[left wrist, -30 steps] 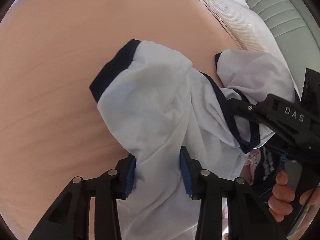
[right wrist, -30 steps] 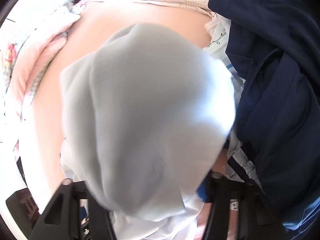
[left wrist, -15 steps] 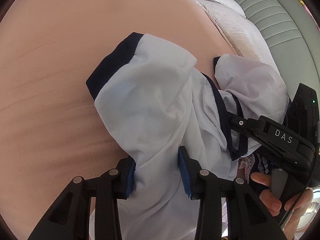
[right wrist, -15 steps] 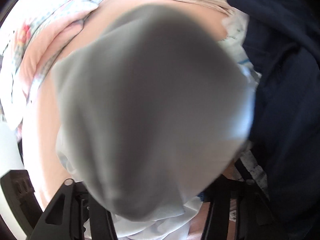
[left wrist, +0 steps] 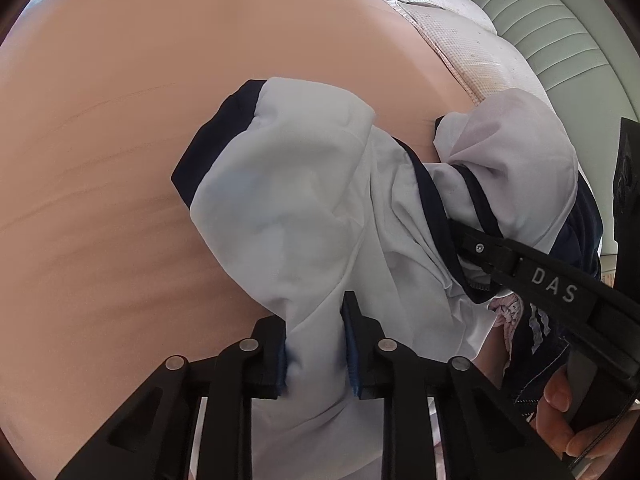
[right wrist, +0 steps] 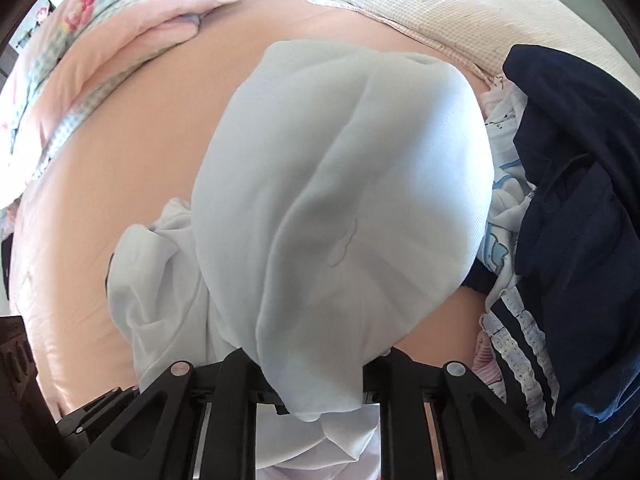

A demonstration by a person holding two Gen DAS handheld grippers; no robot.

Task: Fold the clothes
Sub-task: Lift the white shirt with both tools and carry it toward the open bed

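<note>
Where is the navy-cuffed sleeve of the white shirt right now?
In the left wrist view the navy-cuffed sleeve sits centre frame, over the peach bedsheet, just above the left tool.

Sunlit peach bedsheet (left wrist: 160, 160), green headboard (left wrist: 540, 20)

The peach bedsheet (left wrist: 120, 200) lies bare and open to the left of the white shirt (left wrist: 288, 208). On the right, a heap of dark clothes (right wrist: 580, 200) crowds in; pillows (right wrist: 420, 4) and a folded quilt (right wrist: 100, 40) block the far edge.
</note>
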